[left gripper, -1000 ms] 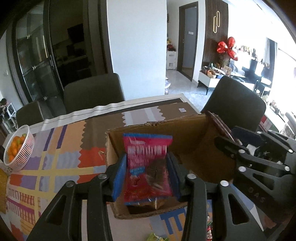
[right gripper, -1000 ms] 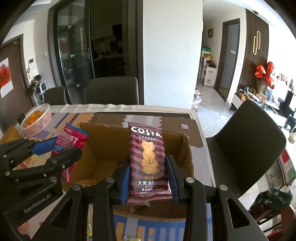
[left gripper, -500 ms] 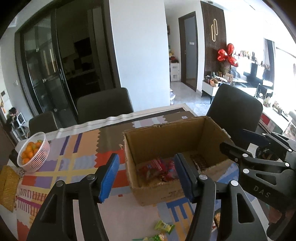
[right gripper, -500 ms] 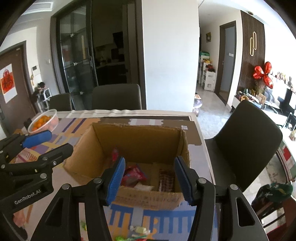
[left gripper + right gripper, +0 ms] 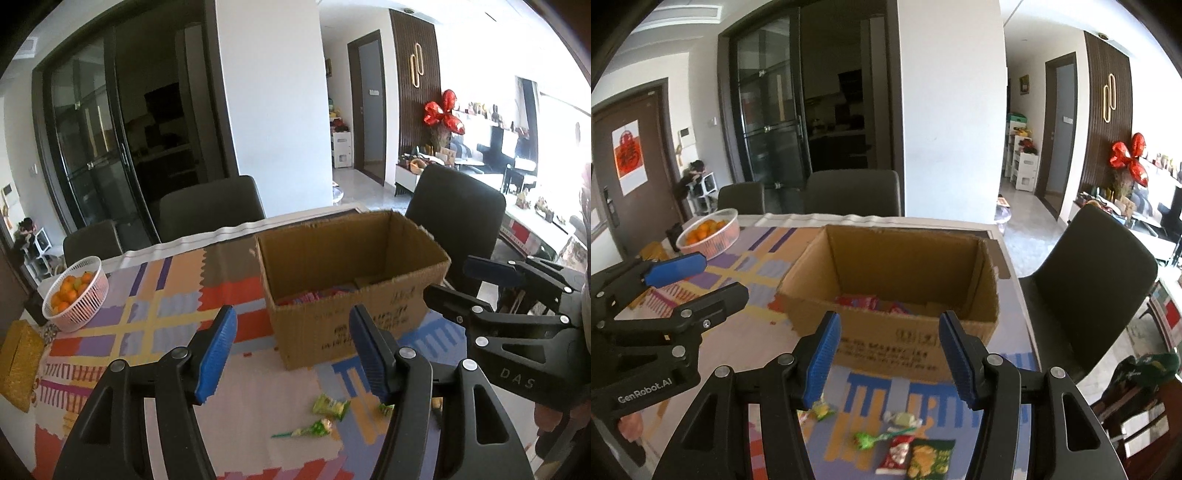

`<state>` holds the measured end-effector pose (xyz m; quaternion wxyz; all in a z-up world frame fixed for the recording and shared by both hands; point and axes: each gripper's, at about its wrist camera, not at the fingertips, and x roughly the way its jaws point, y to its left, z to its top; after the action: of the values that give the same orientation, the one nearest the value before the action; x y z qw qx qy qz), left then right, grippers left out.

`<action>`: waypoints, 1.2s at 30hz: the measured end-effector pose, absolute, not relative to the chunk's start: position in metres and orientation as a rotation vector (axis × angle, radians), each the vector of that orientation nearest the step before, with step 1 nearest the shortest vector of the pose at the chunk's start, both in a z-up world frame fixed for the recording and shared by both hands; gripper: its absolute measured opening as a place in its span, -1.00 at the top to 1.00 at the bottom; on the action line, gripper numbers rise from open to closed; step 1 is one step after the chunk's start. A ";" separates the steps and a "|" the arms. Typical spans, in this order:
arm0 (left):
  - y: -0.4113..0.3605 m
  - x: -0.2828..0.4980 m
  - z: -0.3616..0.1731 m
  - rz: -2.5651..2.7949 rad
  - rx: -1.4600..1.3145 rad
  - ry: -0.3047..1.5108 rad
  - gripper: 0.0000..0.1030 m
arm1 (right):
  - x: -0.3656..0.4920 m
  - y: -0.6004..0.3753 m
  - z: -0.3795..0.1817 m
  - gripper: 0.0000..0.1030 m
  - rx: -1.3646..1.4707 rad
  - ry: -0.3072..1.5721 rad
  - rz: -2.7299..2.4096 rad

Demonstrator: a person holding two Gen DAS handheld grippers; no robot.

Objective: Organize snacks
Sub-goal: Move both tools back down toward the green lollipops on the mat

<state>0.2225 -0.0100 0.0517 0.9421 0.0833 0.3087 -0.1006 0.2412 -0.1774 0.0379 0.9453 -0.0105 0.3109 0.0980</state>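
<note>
An open cardboard box (image 5: 354,325) (image 5: 886,339) stands on the patterned table with red snack packets (image 5: 857,301) lying inside. My left gripper (image 5: 291,350) is open and empty, held in front of the box. My right gripper (image 5: 886,354) is open and empty, just short of the box's near wall. Loose snacks lie on the table near me: green candies (image 5: 330,406), a green lollipop (image 5: 866,439), a red packet (image 5: 897,454) and a green packet (image 5: 931,459).
A white basket of oranges (image 5: 75,291) (image 5: 709,230) sits at the table's far left, beside a gold box (image 5: 18,362). Dark chairs stand behind the table (image 5: 210,210) and on its right side (image 5: 1086,280).
Both grippers opened and let go of their packets, the red one and the Costa biscuit pack, into the box. Both have since pulled back and away from the box.
</note>
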 end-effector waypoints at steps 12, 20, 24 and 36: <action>0.000 0.191 0.008 -0.215 0.211 0.692 -0.21 | 0.214 -0.164 -0.008 -0.09 -0.011 0.754 0.221; 0.001 0.184 -0.026 -0.260 0.220 0.755 -0.21 | 0.206 -0.158 -0.039 -0.09 -0.009 0.839 0.229; 0.004 0.186 -0.042 -0.273 0.221 0.793 -0.21 | 0.204 -0.154 -0.051 -0.09 -0.015 0.872 0.229; 0.000 0.197 -0.084 -0.349 0.273 0.870 -0.21 | 0.210 -0.149 -0.092 -0.09 -0.003 0.981 0.225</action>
<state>0.1968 0.0005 -0.0842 0.8831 0.1312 0.4181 -0.1674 0.2103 -0.1488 -0.0917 0.8759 -0.0013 0.4703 0.1076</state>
